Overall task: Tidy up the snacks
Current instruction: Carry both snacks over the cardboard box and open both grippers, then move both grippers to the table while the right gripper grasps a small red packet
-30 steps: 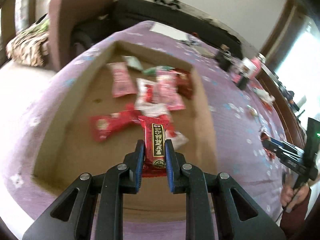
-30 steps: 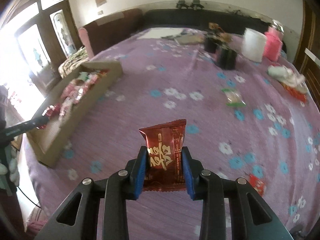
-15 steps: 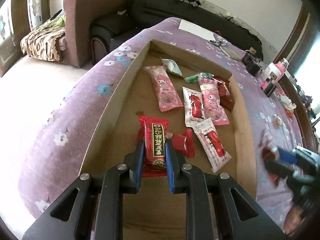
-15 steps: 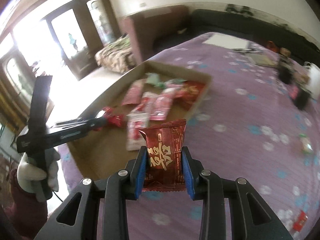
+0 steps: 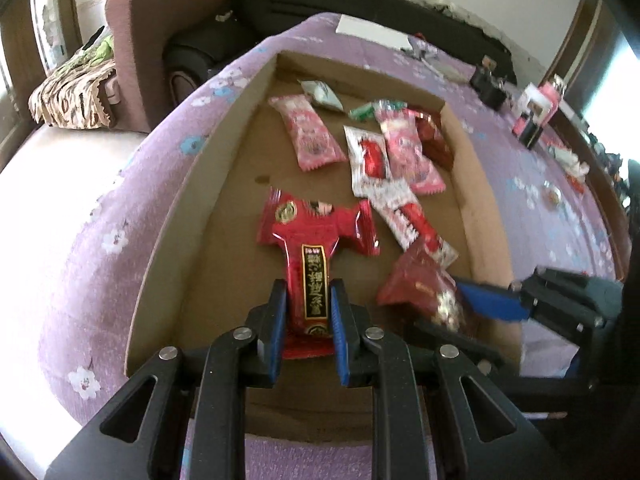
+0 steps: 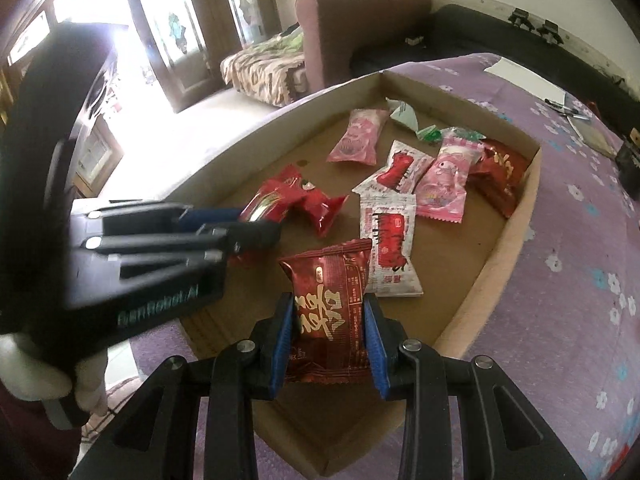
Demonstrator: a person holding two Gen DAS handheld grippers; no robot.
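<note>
The left claw [image 5: 306, 322] is clamped on a long red packet [image 5: 310, 276], its blue pads pinching the narrow lower half so the printed black label faces up and the flared top end hangs free ahead of the fingers, low over the cardboard tray [image 5: 192, 208]; that grip by one end looks chosen so the packet can be laid flat and let go without the claw touching the tray floor. Just to its right, the right claw [image 6: 330, 336] holds a squarer dark red pouch [image 6: 328, 308] by its lower edge, upright, over the near corner of the same tray — both snacks are inside the tray's outline, so I judge this to be the release step for two items at once. The two claws sit close together, and the risk is that one bumps the other or drops its packet on top of the other's. Just ahead of the left claw lies a red wrapped sweet [image 5: 320, 220], partly under the held packet's top. Further ahead and to the right sit white-and-red sachets [image 5: 404, 216], then pink packets [image 5: 310, 136], another dark red pouch [image 6: 500, 168] against the far right wall, and small green and white wrappers [image 5: 322, 94] near the back wall. The tray rests on a purple flowered cloth [image 5: 120, 184] covering the desk; beyond it, an armchair [image 5: 168, 12] and dark sofa.
</note>
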